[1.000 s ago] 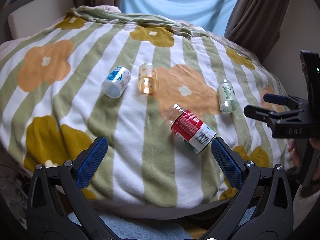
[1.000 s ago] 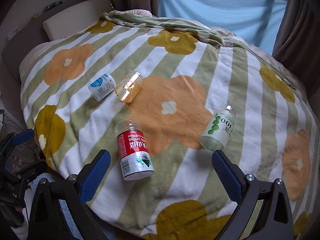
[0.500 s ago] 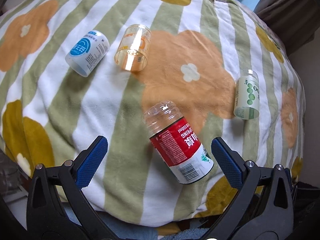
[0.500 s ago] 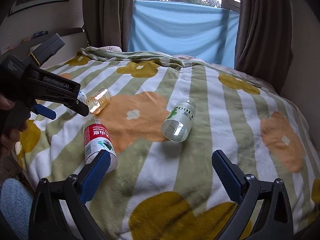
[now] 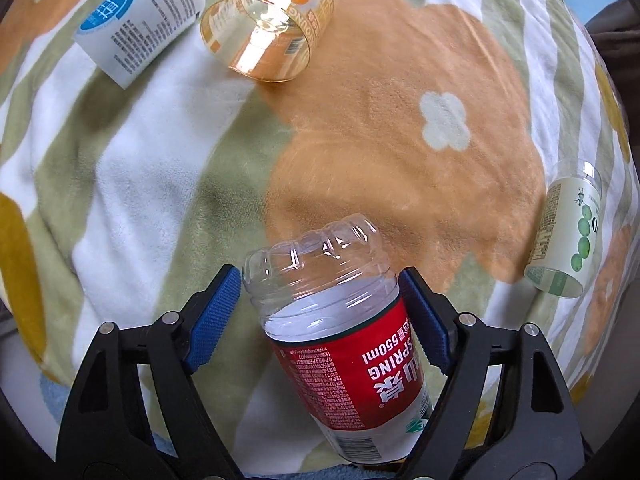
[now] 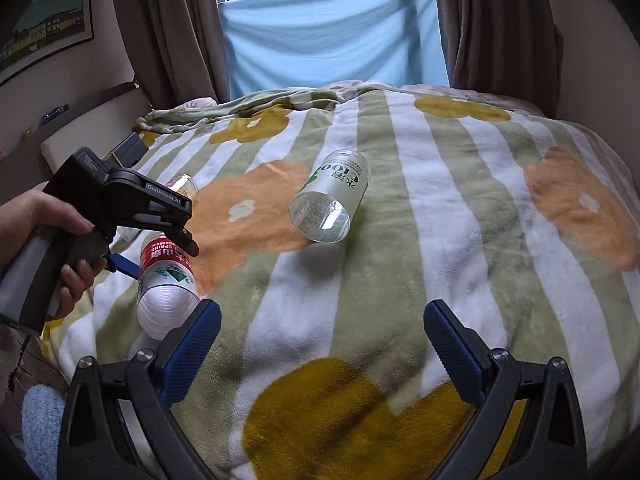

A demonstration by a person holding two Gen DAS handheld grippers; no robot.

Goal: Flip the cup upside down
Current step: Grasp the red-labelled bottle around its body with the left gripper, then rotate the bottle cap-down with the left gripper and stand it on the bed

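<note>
Red-labelled cup (image 5: 340,340): lying on its side at the near left of the bed's striped floral blanket (image 5: 140,200) (a cut bottle).
Left hand-held gripper (image 5: 320,312): blue pads touching both its sides.
Right hand-held gripper (image 6: 320,344): jaws apart, holding nothing.
Green-labelled cup (image 6: 330,200): farther off, mid-bed.

My left gripper (image 5: 320,312) straddles red-label cup (image 5: 348,360); no slack at pads. Ahead: bare blanket (image 5: 168,184). Orange cup (image 5: 272,20), white cup (image 5: 136,20) block far left; green-label cup (image 5: 564,236) blocks right.
</note>
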